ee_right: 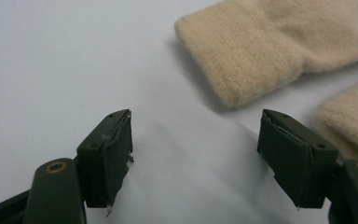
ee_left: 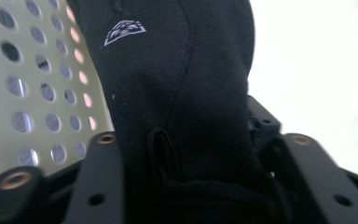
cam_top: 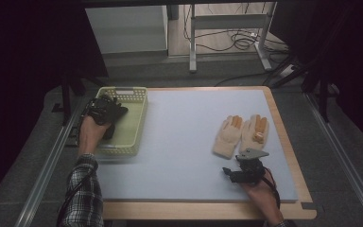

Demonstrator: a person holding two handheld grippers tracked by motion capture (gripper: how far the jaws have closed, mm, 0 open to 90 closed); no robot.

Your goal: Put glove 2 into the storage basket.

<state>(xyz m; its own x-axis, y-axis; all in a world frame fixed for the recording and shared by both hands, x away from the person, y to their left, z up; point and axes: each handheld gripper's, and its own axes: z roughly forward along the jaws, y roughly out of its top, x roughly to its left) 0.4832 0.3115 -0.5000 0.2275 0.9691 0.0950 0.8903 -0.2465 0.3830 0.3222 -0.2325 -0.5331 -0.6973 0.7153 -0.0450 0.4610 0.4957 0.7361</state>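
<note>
The left tongs (cam_top: 108, 109) are lowered into the basket (cam_top: 137, 118) with a black glove (ee_left: 177, 93) lying between jaws that stand apart and do not seem to press it, apparently so that it is left there. The right tongs (ee_right: 196, 154) are held open and empty just above the table (cam_top: 179, 142), aimed at the cuffs of the beige gloves (cam_top: 241, 135), probably as the next pick.

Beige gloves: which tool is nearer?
Right. The right tool sits open just short of the beige gloves, at their cuffs. The left tool is across the table over the basket.
</note>
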